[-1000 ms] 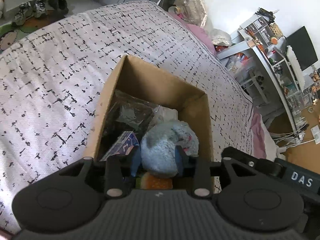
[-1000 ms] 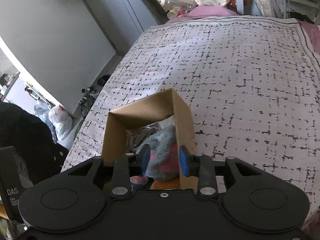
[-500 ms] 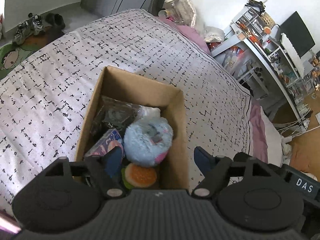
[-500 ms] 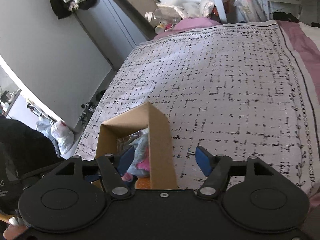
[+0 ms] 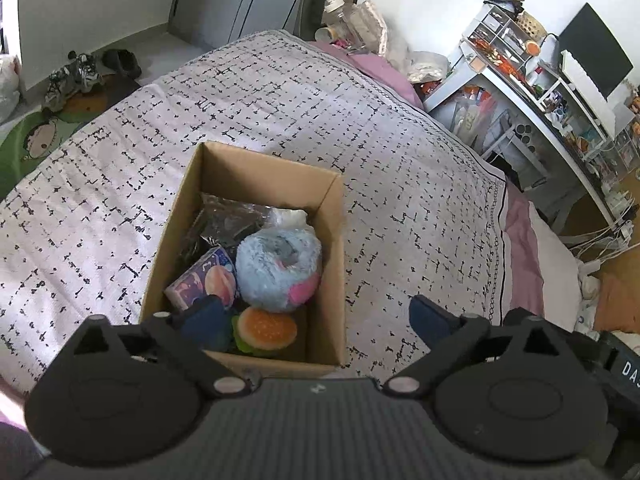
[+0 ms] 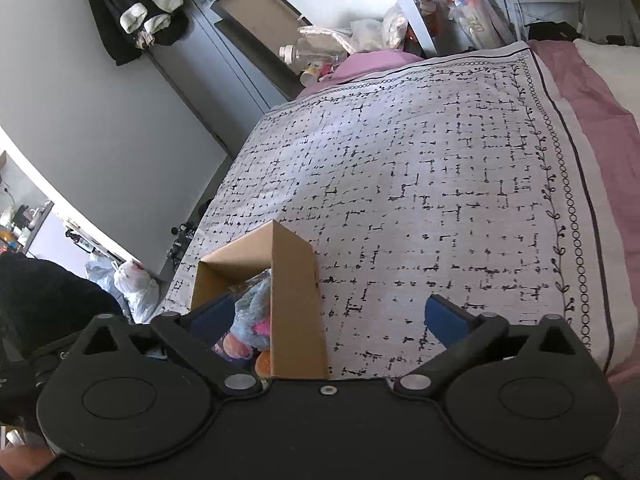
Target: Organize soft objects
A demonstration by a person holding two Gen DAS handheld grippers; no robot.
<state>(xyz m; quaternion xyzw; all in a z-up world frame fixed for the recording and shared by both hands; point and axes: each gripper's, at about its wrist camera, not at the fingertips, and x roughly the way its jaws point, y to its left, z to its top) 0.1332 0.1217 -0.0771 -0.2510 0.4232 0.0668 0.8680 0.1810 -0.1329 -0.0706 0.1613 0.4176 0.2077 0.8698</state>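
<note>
On the bed (image 5: pixel 400 152) the box (image 5: pixel 332 264) holds the blue plush (image 5: pixel 276 268), sunk between a burger toy (image 5: pixel 266 330) and packets. Lift both grippers clear without nudging the box wall. Left gripper (image 5: pixel 316 318) and right gripper (image 6: pixel 326 314) are opening wide, nothing held. The plush looks fluffy, round, with pink patches.

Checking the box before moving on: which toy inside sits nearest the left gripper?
The burger-shaped toy, orange bun with green edge, at the cardboard box's near end; the blue fluffy plush lies behind it.
</note>
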